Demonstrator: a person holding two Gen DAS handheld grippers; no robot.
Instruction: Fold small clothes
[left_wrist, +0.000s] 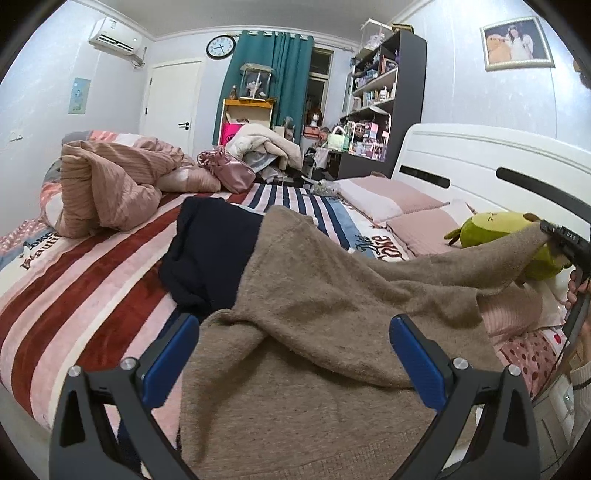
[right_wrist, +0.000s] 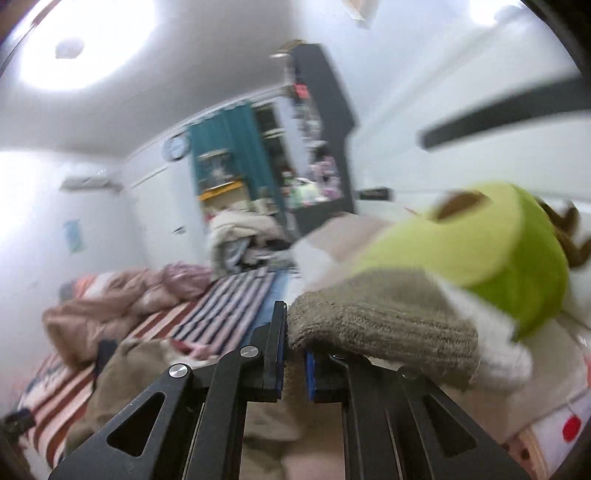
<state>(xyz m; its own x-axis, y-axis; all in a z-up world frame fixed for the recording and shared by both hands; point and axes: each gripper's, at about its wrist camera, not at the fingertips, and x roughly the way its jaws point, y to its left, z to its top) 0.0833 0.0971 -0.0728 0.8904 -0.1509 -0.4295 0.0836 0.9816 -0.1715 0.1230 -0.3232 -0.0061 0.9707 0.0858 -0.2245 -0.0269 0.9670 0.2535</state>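
Note:
A tan knit sweater (left_wrist: 314, 314) lies spread on the striped bed, over a dark navy garment (left_wrist: 210, 254). My left gripper (left_wrist: 295, 354) is open just above the sweater's near part, one blue pad on each side of it. My right gripper (left_wrist: 550, 230) is shut on the sweater's sleeve and holds it stretched out to the right, lifted off the bed. In the right wrist view the gripper (right_wrist: 293, 354) clamps the ribbed cuff (right_wrist: 384, 328), which folds over the right finger. That view is motion-blurred.
A green plush toy (right_wrist: 480, 251) lies by the pink pillows (left_wrist: 391, 199) and white headboard (left_wrist: 480, 166). A crumpled pink duvet (left_wrist: 107, 184) and a pink bag (left_wrist: 232, 170) sit at the bed's far left. The striped blanket (left_wrist: 74, 288) lies bare at the left.

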